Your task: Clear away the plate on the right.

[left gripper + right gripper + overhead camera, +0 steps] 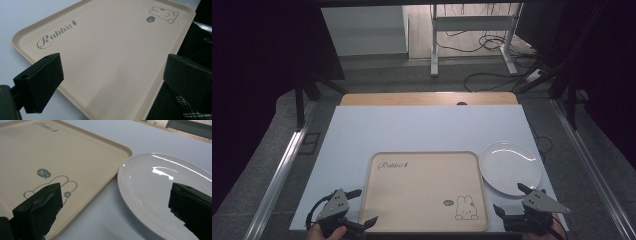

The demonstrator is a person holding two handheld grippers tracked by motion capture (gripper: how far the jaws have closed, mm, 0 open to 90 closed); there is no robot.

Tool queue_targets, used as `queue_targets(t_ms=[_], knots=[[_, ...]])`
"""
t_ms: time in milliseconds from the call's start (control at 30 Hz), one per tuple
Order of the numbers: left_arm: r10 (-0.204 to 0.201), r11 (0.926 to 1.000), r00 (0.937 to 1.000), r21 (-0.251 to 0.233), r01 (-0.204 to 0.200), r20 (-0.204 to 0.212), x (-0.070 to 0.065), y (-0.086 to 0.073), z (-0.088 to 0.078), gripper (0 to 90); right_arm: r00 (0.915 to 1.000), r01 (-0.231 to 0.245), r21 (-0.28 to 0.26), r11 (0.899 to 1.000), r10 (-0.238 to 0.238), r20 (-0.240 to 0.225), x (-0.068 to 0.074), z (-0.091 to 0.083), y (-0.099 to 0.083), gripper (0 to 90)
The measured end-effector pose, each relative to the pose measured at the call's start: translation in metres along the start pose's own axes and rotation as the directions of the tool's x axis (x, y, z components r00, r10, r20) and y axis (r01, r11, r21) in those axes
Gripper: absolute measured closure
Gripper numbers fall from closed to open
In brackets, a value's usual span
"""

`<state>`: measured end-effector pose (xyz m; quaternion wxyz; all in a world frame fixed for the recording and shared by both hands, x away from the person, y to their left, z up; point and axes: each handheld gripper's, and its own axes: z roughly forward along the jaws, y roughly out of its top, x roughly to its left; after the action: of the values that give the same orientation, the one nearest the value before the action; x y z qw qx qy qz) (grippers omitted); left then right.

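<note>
The white plate (510, 167) lies just ahead of the right tongs (510, 199), wide open and empty, nearer than the equally open, empty left tongs (362, 207)

white table mat (412, 130), cables on floor (492, 42)

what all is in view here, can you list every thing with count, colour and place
tray: 1, beige with a grey rabbit drawing and lettering, near middle of the table, nothing on it
plate: 1, white, glossy, just right of the tray, nothing on it
table: 1, pale blue-white top with a wooden strip along the far edge
cables: several, dark, on the floor beyond the table
left claw: 1, black, open, at the tray's near left corner
right claw: 1, black, open, between the tray's near right corner and the plate
</note>
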<state>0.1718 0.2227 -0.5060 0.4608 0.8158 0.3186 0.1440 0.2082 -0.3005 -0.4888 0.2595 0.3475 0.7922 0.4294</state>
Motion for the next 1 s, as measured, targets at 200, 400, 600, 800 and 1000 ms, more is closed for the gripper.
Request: queue_targets(t_ms=[200,400,600,800,1000], knots=[[0.000,1.0000,1.0000,0.001,0.000,0.001,0.000,0.000,0.000,2.5,0.9996,0.013,0.036,0.999,-0.014,0.025,-0.001,0.006,0.000,0.0],[-0.001,1.0000,1.0000,0.001,0.001,0.002,0.000,0.000,0.000,2.5,0.9979,0.006,0.084,0.996,-0.011,0.064,-0.004,0.014,-0.002,0.0],[0.000,1.0000,1.0000,0.004,0.000,0.004,0.000,0.000,0.000,2.5,0.9971,-0.012,0.118,0.993,0.003,0.077,-0.006,0.019,-0.005,0.0],[-0.001,1.0000,1.0000,0.005,0.001,0.005,0.000,0.000,0.001,2.5,0.9859,0.077,0.150,0.986,-0.098,0.136,-0.002,0.022,-0.002,2.0],[-0.002,1.0000,1.0000,0.005,0.002,0.005,0.000,0.000,0.001,2.5,0.9733,0.130,0.197,0.972,-0.163,0.161,0.001,0.028,-0.002,6.5]])
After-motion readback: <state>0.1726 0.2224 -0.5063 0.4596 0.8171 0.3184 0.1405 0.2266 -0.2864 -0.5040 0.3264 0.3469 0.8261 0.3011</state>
